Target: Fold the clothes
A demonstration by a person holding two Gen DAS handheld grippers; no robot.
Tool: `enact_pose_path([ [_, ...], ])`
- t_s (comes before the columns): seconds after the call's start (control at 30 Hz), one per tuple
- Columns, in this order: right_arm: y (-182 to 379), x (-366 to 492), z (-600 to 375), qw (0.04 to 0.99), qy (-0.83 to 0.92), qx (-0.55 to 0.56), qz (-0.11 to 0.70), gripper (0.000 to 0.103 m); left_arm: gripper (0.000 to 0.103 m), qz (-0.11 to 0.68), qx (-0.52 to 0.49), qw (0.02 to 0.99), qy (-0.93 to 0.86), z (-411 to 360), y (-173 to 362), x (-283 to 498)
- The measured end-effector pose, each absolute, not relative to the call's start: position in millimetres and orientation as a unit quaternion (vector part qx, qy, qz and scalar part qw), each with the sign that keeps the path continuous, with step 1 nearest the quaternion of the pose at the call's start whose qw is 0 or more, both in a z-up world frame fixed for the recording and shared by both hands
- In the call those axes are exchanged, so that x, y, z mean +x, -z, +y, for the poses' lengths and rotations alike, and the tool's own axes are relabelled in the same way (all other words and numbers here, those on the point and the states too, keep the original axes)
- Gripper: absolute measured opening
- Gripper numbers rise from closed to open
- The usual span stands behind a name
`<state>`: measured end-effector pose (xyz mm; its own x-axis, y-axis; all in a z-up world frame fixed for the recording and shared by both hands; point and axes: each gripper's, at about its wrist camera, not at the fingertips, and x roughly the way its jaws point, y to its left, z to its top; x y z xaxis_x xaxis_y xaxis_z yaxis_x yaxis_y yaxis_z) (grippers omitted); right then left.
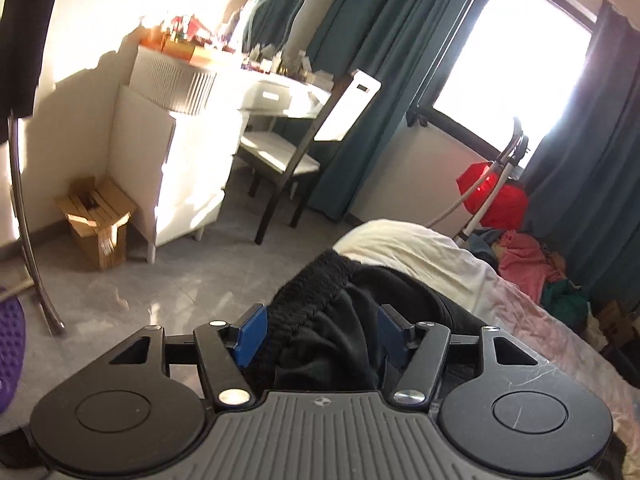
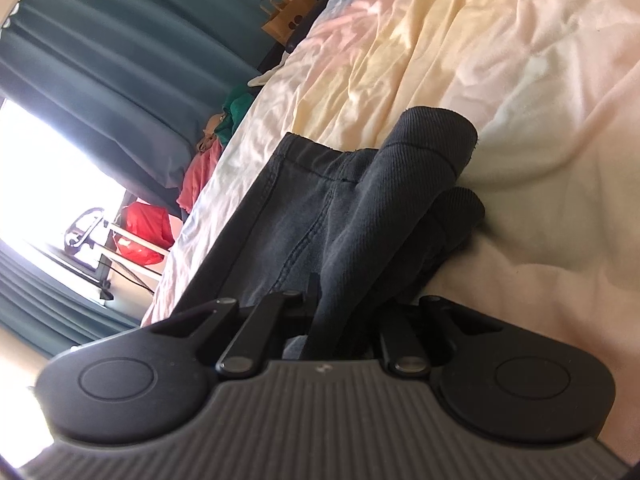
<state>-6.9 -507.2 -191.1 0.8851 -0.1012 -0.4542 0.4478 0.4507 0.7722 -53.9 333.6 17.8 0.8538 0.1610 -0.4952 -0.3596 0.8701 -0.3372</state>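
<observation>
A black garment (image 1: 340,320) with a ribbed waistband lies at the bed's edge in the left wrist view. My left gripper (image 1: 320,332) stands with its blue pads (image 1: 252,334) wide apart on either side of the bunched cloth, jaws open around it. In the right wrist view the same dark garment (image 2: 360,200) lies partly folded on the sheet, its ribbed cuffs pointing away. My right gripper (image 2: 340,320) is shut on a fold of this cloth; its fingertips are hidden under the fabric.
The bed (image 2: 500,60) has a wrinkled cream and pink sheet. A pile of clothes (image 1: 524,256) and a red bag (image 1: 496,196) lie beside it by the teal curtains (image 1: 384,60). A white dresser (image 1: 176,168), chair (image 1: 292,160) and cardboard box (image 1: 96,220) stand across the grey floor.
</observation>
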Motion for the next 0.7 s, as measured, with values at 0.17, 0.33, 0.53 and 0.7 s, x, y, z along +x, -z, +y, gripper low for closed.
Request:
enact_pose_path([
  [0.17,194.1,-8.8,-506.4,0.840,0.160,0.491,0.168,0.009,0.068,0.223,-0.181,0.952,-0.108,259.2,-29.8,-4.1],
  [0.33,198.9,-11.3,-509.2,0.838,0.152,0.500,0.158,0.010,0.072,0.242,-0.143,0.958,-0.053,158.2,-5.6,61.2],
  [0.53,204.3,-11.9,-514.7,0.828,0.144,0.521,0.150,0.011,0.072,0.283,-0.078,0.956,-0.017,69.0,60.9,120.3],
  [0.7,206.5,-9.7,-529.2,0.801,0.131,0.567,0.143,0.017,0.078,0.321,-0.031,0.946,-0.022,40.3,117.0,148.1],
])
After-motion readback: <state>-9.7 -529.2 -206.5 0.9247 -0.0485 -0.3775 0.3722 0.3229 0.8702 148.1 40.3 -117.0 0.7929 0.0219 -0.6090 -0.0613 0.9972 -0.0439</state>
